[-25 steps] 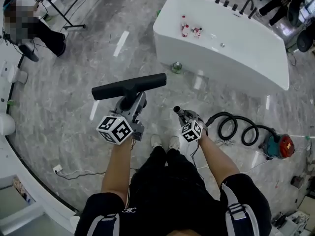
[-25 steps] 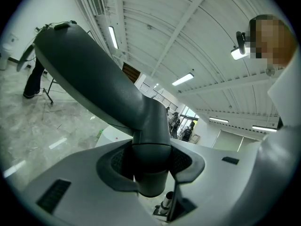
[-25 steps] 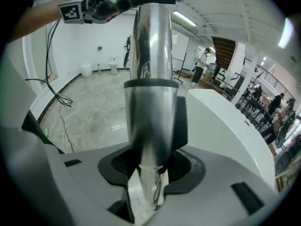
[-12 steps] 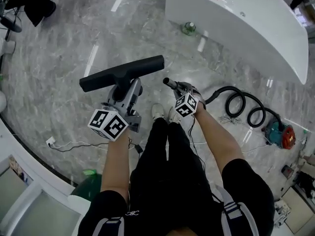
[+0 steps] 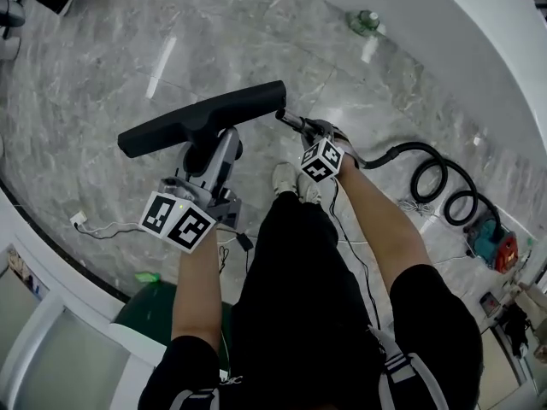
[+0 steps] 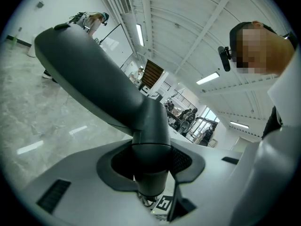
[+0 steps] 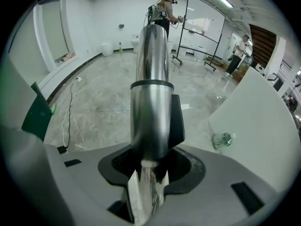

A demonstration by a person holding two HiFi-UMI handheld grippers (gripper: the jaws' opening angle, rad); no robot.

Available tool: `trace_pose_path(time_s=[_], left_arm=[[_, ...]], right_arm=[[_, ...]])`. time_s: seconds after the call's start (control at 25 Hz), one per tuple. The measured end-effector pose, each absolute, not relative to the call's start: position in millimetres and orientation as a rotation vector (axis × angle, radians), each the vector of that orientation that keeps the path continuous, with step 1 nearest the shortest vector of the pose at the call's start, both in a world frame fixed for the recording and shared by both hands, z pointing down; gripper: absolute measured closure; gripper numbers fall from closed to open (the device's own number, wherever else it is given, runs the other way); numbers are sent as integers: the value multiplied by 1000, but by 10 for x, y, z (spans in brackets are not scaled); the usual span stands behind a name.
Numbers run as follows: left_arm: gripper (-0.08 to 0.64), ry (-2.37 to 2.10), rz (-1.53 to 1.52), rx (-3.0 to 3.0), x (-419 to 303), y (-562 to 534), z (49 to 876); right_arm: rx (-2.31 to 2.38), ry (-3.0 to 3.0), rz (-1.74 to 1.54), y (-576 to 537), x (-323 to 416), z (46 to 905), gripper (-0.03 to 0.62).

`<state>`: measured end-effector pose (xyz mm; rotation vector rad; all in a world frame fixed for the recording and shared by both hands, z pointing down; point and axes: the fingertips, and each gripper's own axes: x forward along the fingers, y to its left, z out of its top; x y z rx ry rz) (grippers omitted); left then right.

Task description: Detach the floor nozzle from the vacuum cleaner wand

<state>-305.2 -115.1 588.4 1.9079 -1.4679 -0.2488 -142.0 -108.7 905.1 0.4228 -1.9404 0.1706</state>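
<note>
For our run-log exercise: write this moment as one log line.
left gripper: shut on black plastic floor nozzle | right gripper: shut on shiny metal wand | nozzle and wand: apart, both off the floor

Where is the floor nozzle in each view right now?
Head view: the floor nozzle is a black bar, left of centre, in the upper half.
Left gripper view: it fills the upper left and runs down to the centre.
Right gripper view: not in it; only the wand shows.
Shared landmark: the green bottle, upper right in the head view, lower right in the right gripper view.
</note>
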Motion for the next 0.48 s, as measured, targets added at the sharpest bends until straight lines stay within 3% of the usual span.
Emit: trace_pose_path(time_s=[0.48], left_arm=[[394,-1604,-314,1886,-3518,-1301,7931]], right_arm=[[345,-2052,160,-1642,-1988,11069,420]])
